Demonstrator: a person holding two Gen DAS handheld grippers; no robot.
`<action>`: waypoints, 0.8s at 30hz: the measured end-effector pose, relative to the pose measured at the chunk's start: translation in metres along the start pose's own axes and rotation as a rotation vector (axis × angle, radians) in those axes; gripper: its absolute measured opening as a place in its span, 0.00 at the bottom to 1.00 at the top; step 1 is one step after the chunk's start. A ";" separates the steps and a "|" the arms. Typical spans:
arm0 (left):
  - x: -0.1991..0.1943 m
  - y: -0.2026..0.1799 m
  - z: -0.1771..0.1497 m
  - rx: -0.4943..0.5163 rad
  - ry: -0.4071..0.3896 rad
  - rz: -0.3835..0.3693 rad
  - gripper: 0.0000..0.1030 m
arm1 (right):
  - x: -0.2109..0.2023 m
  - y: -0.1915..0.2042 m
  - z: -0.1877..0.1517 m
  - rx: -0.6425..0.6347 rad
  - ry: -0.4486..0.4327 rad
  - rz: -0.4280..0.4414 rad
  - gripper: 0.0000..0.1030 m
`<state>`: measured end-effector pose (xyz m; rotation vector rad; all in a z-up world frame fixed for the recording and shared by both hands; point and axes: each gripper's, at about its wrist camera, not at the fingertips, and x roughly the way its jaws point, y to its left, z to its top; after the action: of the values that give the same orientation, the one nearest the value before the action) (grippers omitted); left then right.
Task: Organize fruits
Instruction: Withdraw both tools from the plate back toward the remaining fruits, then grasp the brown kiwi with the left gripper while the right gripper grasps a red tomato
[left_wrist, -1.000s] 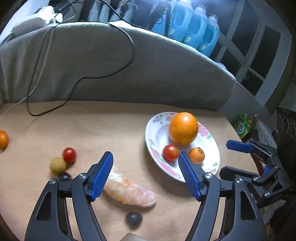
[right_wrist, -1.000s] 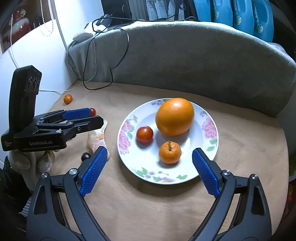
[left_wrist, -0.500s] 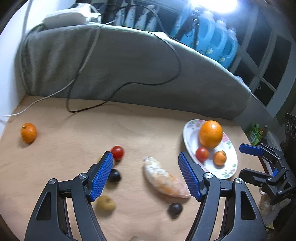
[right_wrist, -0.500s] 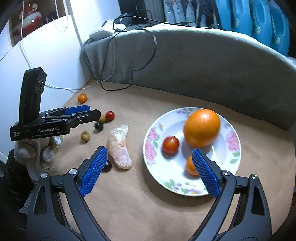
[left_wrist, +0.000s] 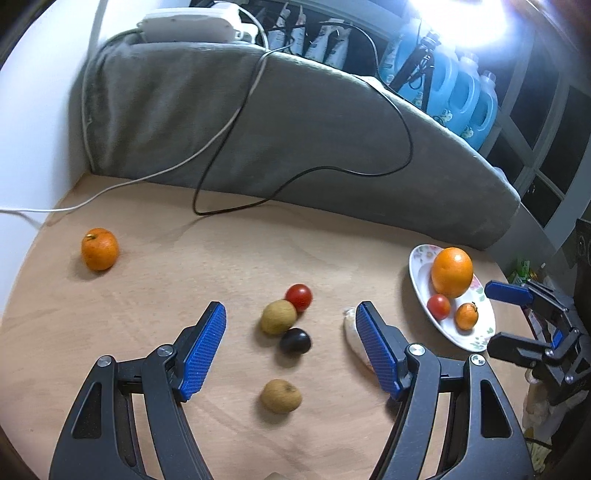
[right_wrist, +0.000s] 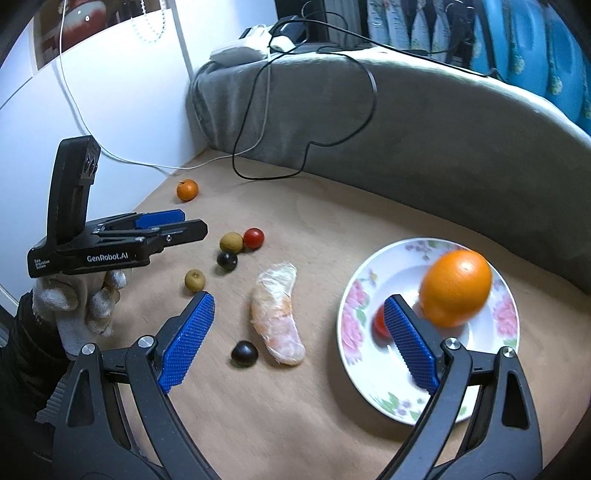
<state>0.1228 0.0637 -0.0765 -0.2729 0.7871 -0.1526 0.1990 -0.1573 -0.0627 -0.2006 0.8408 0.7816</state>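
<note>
My left gripper (left_wrist: 291, 350) is open and empty above a loose cluster on the table: a red cherry tomato (left_wrist: 298, 297), a tan round fruit (left_wrist: 279, 316), a dark fruit (left_wrist: 294, 340) and a second tan fruit (left_wrist: 280, 396). A small mandarin (left_wrist: 99, 249) lies far left. A peeled citrus segment (right_wrist: 277, 314) lies beside another dark fruit (right_wrist: 244, 353). The flowered plate (right_wrist: 491, 369) holds a big orange (right_wrist: 456, 288), a tomato (left_wrist: 439, 306) and a small mandarin (left_wrist: 466, 315). My right gripper (right_wrist: 299, 343) is open and empty, low between segment and plate.
A grey cushioned backrest (left_wrist: 295, 129) rings the far side of the round wooden table (left_wrist: 184, 277). A black cable (left_wrist: 306, 173) and a white cable (left_wrist: 110, 188) trail onto the table. Blue detergent bottles (left_wrist: 461, 103) stand behind. White wall at left.
My left gripper has swung left from the plate to over the small-fruit cluster. My right gripper has also shifted left, so the plate now sits at its right.
</note>
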 end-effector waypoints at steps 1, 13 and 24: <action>0.000 0.002 -0.001 -0.001 0.000 0.000 0.71 | 0.003 0.002 0.003 0.000 0.003 0.008 0.92; -0.006 0.015 -0.019 0.019 0.014 0.006 0.70 | 0.045 0.009 0.034 0.049 0.061 0.095 0.92; -0.007 0.011 -0.034 0.050 0.039 -0.032 0.64 | 0.091 0.014 0.057 0.163 0.136 0.183 0.85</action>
<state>0.0944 0.0698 -0.0978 -0.2360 0.8169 -0.2077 0.2605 -0.0722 -0.0894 -0.0320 1.0577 0.8728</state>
